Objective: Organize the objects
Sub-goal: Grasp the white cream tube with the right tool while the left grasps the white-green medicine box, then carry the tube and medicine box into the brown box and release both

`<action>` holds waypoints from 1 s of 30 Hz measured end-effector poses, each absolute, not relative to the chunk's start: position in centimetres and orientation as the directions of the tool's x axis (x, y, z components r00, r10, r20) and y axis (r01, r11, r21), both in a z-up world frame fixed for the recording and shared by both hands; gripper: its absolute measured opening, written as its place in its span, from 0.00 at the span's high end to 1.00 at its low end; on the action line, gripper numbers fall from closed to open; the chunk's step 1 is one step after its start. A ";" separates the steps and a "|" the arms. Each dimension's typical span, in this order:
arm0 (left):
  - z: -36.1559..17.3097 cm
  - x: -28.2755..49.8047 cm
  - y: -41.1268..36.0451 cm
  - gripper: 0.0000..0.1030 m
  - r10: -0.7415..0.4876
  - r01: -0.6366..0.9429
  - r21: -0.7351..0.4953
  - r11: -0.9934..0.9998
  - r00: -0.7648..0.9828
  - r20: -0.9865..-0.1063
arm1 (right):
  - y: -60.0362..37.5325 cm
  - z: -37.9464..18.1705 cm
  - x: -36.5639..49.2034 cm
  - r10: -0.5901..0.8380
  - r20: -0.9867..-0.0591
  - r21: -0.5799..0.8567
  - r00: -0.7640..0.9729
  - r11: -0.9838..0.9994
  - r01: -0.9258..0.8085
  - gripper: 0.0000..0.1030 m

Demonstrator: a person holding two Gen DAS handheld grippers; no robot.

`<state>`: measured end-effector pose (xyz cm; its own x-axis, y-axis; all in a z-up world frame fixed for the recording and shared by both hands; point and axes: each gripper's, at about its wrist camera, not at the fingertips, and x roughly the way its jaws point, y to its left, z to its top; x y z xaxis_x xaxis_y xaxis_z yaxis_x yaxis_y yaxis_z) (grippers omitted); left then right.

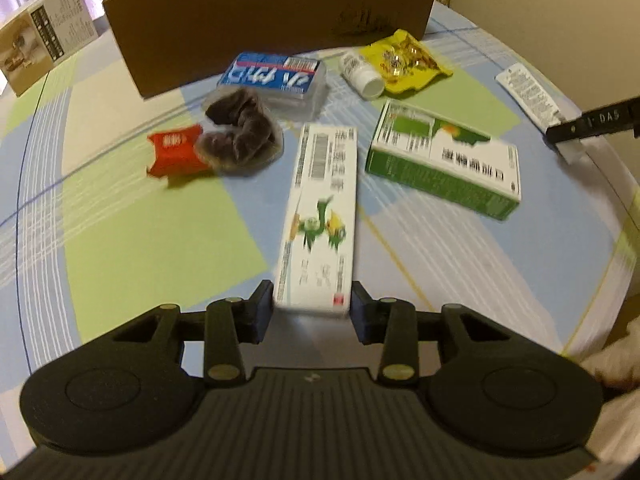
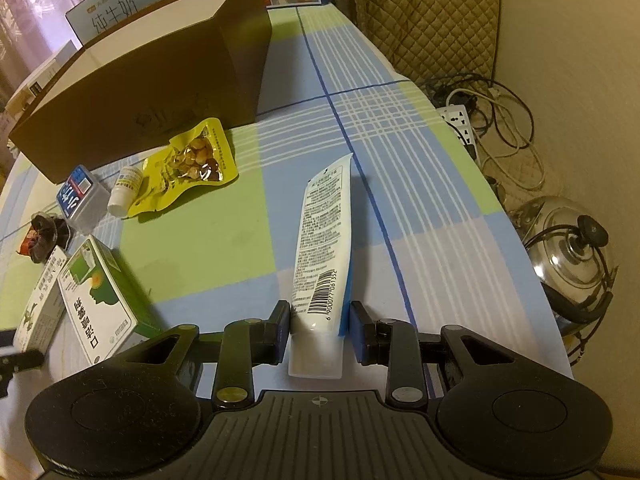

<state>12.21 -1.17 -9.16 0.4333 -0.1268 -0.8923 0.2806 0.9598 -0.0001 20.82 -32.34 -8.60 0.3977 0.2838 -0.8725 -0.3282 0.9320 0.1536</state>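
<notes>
While both my grippers hold things, the brown box [image 1: 276, 20] waits at the top.
My left gripper [image 1: 313, 307] squeezes the long white box [image 1: 320, 216], blurry but seemingly touching; my right gripper [image 2: 320, 322] pinches the white tube [image 2: 322, 248], low centre.

Your long white carton [image 1: 320, 216] with its barcode and green-yellow print lies flat and lengthwise on the checked cloth. Just right of it, apart, the green-and-white box [image 1: 444, 160] lies flat and angled. Your white tube [image 2: 322, 248], barcode near its lower end, stretches lengthwise on the cloth. Farther back lie the yellow snack pouch [image 2: 188, 164], the small white bottle [image 2: 126, 190] on its side, and the blue-labelled clear case [image 1: 276, 78], all before the open brown cardboard box [image 1: 272, 20].
</notes>
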 end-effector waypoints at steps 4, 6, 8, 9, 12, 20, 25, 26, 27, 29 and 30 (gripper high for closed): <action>-8.9 13.8 -2.0 0.64 -0.140 0.300 0.002 0.954 0.449 -0.882 | -32.2 -8.7 20.9 0.281 -0.869 0.152 0.407 0.935 -0.321 0.72; -9.2 14.8 -2.6 0.63 -0.138 0.310 0.008 0.951 0.446 -0.885 | -32.1 -8.7 20.9 0.280 -0.867 0.152 0.412 0.936 -0.317 0.71; -9.6 15.6 -2.9 0.64 -0.131 0.313 0.013 0.950 0.436 -0.890 | -32.1 -8.7 20.9 0.283 -0.865 0.156 0.414 0.936 -0.314 0.67; -9.8 16.0 -3.0 0.63 -0.131 0.307 0.009 0.952 0.433 -0.892 | -32.1 -8.7 20.9 0.288 -0.864 0.162 0.414 0.936 -0.313 0.66; -9.7 16.7 -2.8 0.66 -0.133 0.273 -0.011 0.962 0.433 -0.892 | -32.1 -8.7 20.9 0.295 -0.859 0.174 0.417 0.937 -0.304 0.63; -9.5 16.5 -2.1 0.66 -0.126 0.232 -0.026 0.972 0.427 -0.895 | -31.2 -8.8 21.4 0.233 -0.853 0.083 0.466 0.944 -0.319 0.63; -9.5 15.9 -1.7 0.66 -0.125 0.220 -0.032 0.975 0.426 -0.896 | -29.7 -9.1 20.5 0.179 -0.844 -0.033 0.506 0.924 -0.381 0.67; -9.5 15.8 -1.7 0.66 -0.125 0.218 -0.032 0.975 0.427 -0.896 | -29.9 -9.1 20.5 0.185 -0.844 -0.020 0.504 0.927 -0.375 0.67; -9.5 15.6 -1.6 0.66 -0.125 0.214 -0.034 0.976 0.427 -0.896 | -29.9 -9.1 20.5 0.184 -0.844 -0.022 0.504 0.927 -0.375 0.68; -9.4 15.5 -1.5 0.67 -0.126 0.210 -0.037 0.977 0.427 -0.896 | -29.8 -9.1 20.4 0.183 -0.846 -0.024 0.500 0.925 -0.379 0.68; -9.3 15.3 -1.5 0.67 -0.128 0.210 -0.039 0.977 0.428 -0.895 | -29.9 -9.0 20.4 0.185 -0.848 -0.018 0.496 0.926 -0.377 0.68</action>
<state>15.33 -1.50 -9.30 0.4283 -0.1278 -0.8945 0.2101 0.9769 -0.0390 20.37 -29.89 -9.01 0.4959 0.1849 -0.8485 -0.3769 0.9261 -0.0184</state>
